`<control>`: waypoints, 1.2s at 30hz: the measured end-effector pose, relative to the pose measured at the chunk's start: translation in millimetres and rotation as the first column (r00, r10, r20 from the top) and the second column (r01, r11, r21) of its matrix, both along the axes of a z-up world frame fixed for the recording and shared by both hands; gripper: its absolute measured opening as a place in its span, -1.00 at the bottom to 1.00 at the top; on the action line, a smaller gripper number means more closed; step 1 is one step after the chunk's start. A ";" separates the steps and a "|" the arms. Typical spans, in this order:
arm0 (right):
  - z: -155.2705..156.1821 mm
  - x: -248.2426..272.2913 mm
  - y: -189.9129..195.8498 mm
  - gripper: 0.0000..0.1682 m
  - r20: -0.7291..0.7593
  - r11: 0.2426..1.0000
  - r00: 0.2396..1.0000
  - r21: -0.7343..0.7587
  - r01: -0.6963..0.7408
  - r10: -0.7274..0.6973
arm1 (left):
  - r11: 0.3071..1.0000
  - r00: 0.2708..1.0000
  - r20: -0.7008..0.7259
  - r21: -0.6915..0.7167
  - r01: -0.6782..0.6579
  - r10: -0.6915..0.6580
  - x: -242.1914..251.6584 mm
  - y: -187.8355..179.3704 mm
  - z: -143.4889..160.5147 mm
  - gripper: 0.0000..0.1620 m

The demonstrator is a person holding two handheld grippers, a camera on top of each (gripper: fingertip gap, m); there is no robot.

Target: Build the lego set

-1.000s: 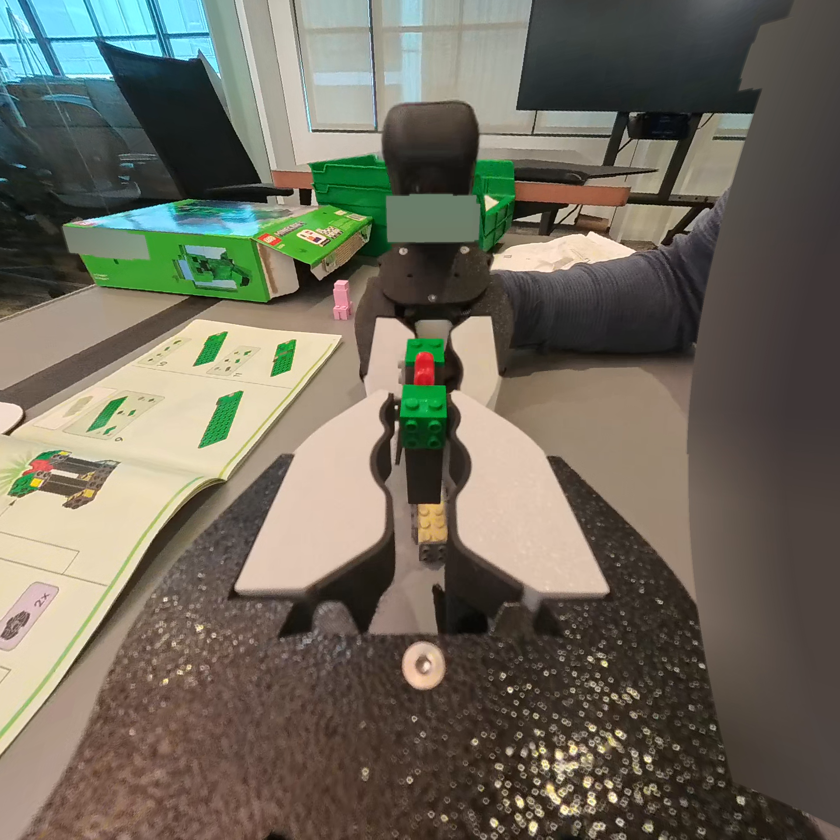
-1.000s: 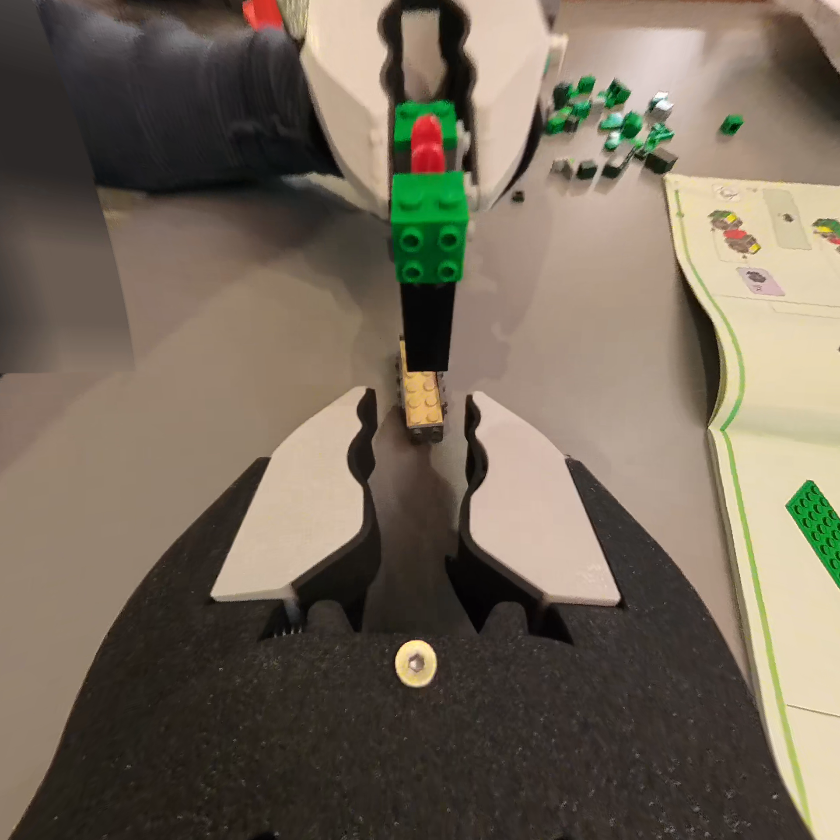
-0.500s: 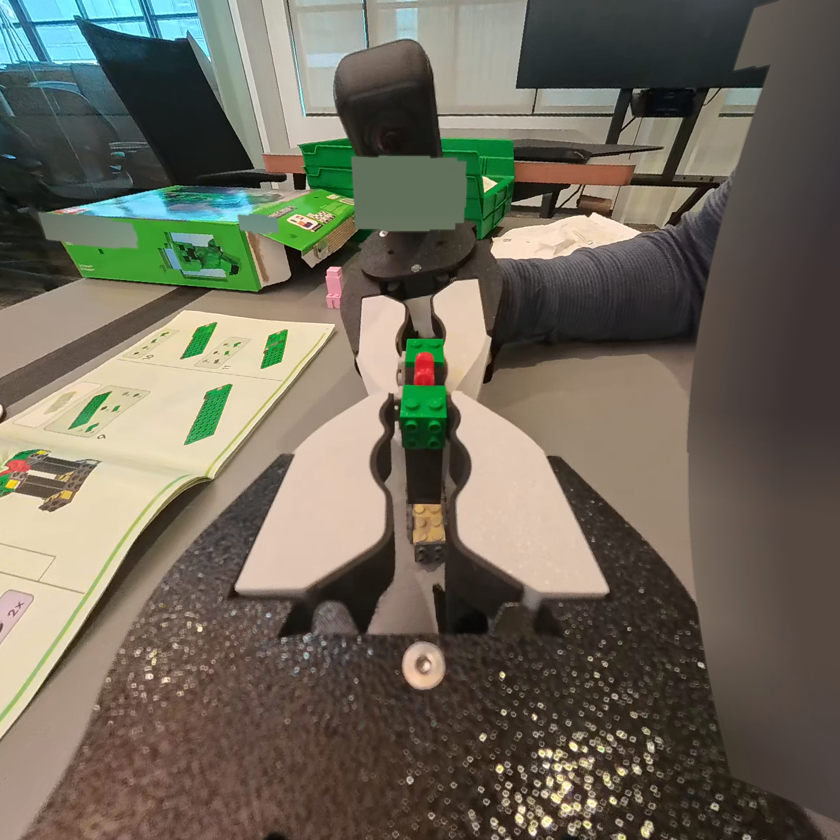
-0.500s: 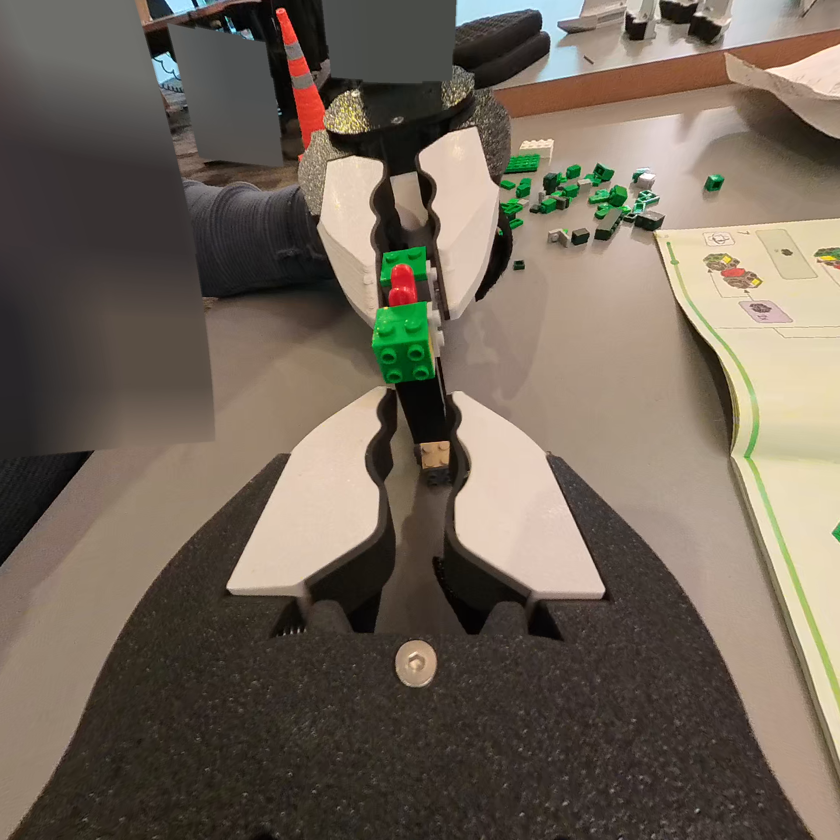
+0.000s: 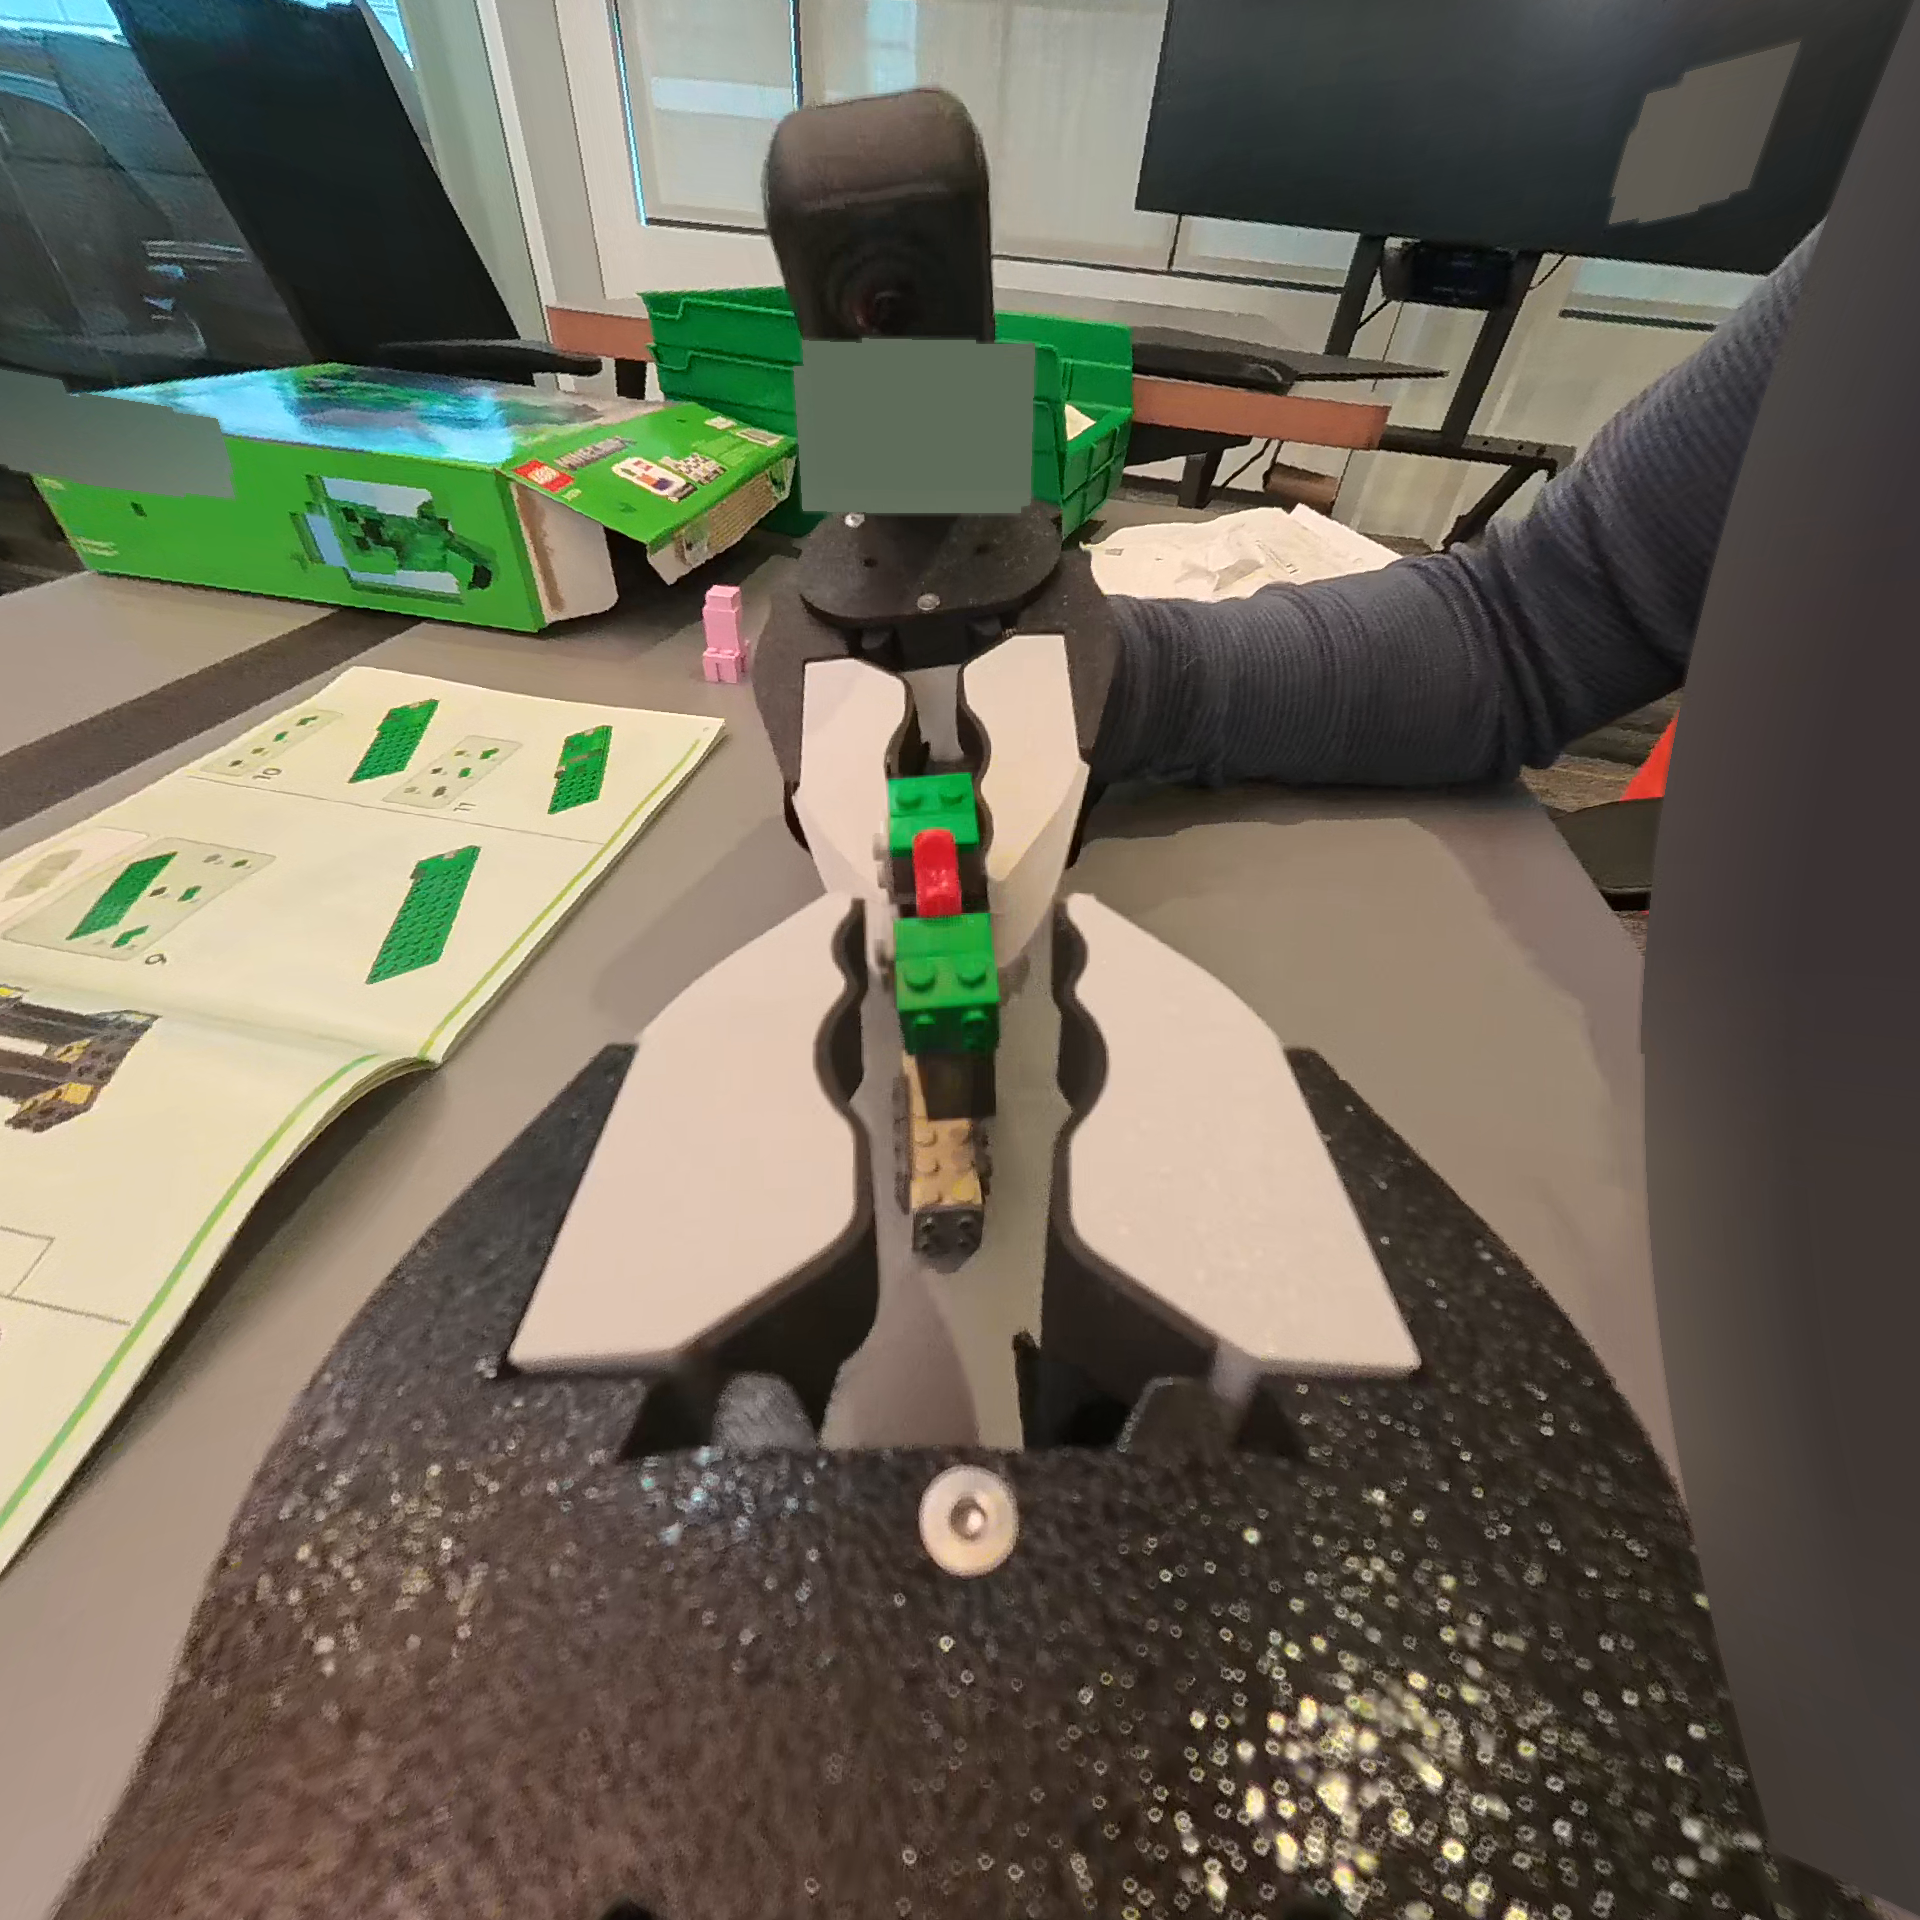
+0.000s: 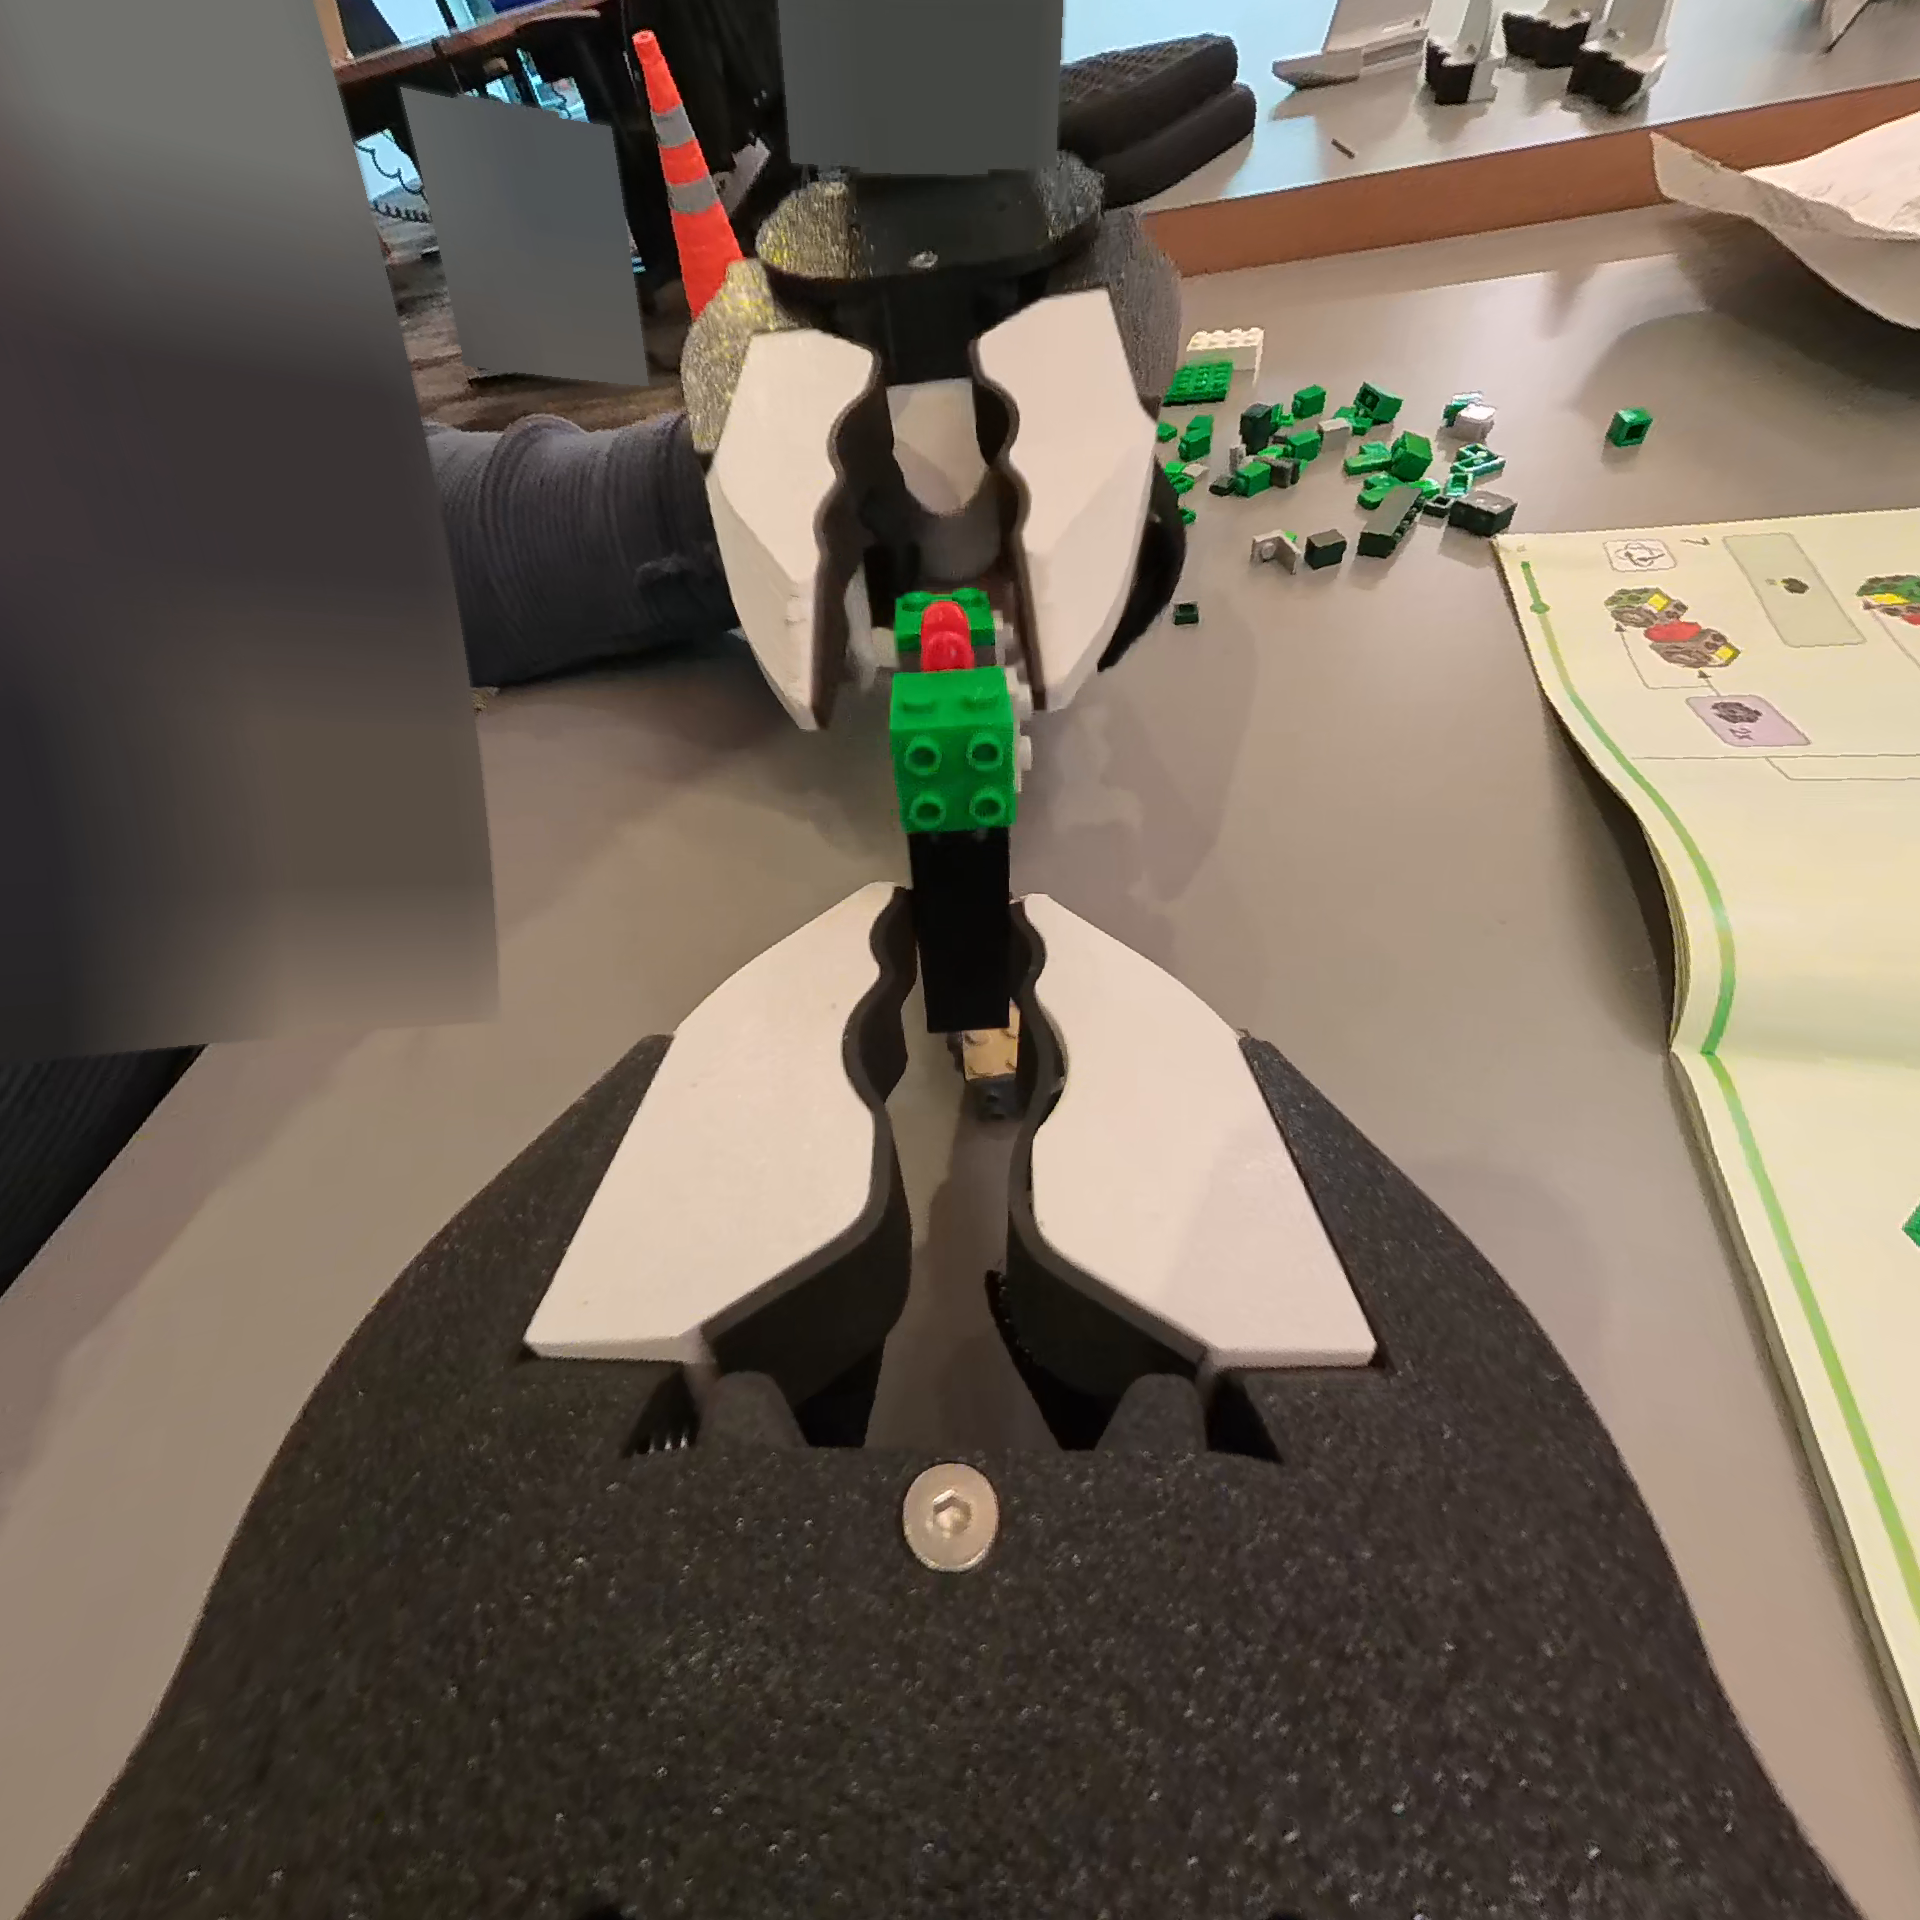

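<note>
A small lego model of green blocks, a red piece, a black column and a tan foot hangs between my two grippers, which face each other above the grey table. My left gripper is open, with gaps on both sides of the model's near end. My right gripper is shut on the model's black column. In the right wrist view the model reaches into the left gripper, whose fingers stand apart from it. In the left wrist view the right gripper pinches the far green block.
An open instruction booklet lies left of the grippers and shows in the right wrist view. Loose green and grey bricks lie scattered behind it. A green set box, a pink figure and green bins stand farther back. A person's sleeve rests on the table. My left and right fingertips are right by each other.
My right gripper moved in and closed on the model's black column. My left gripper, shut on the model before, has opened around it. The model now tilts slightly.
</note>
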State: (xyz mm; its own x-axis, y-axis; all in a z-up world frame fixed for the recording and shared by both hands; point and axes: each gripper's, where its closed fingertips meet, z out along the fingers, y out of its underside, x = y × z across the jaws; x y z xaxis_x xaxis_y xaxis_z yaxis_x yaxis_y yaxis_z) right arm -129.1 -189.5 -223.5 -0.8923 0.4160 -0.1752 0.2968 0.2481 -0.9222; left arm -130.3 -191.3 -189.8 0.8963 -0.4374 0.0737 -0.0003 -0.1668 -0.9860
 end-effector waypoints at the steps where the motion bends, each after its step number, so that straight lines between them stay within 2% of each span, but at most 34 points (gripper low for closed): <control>1: 0.2 -0.4 0.2 -0.81 -0.004 1.000 1.000 0.000 0.003 -0.003 | 1.000 1.000 -0.001 -0.016 -0.008 0.008 -1.8 -0.4 -1.6 -0.57; 6: 1.7 -3.0 1.9 -0.81 -0.022 1.000 1.000 -0.005 0.023 -0.023 | 0.992 0.999 0.029 -0.126 -0.008 0.012 -5.4 -1.7 -15.9 -0.47; 17: 21.0 -13.7 15.8 -0.81 -0.133 0.988 0.984 -0.109 0.107 -0.121 | 0.992 0.994 0.092 -0.121 -0.045 0.056 -16.6 -2.6 -14.3 -0.42; 27: 36.2 -6.2 6.8 -0.81 -0.176 0.979 0.982 -0.200 0.038 -0.074 | 1.000 0.974 0.224 -0.007 0.026 -0.024 -4.9 2.4 2.4 -0.66; 36: 34.9 -3.7 2.5 -0.81 -0.193 0.981 0.980 -0.193 0.013 -0.051 | 0.999 0.985 0.172 0.040 0.018 -0.025 -1.8 2.1 6.9 -0.78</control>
State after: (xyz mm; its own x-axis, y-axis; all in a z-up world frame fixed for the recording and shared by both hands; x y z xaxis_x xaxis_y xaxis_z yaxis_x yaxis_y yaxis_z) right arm -132.9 -187.0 -188.6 -0.9037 0.4213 -0.0767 0.1106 0.0566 -0.9923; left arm -132.1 -189.1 -182.8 0.8620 -0.4619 0.2087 0.1666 -0.1307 -0.9773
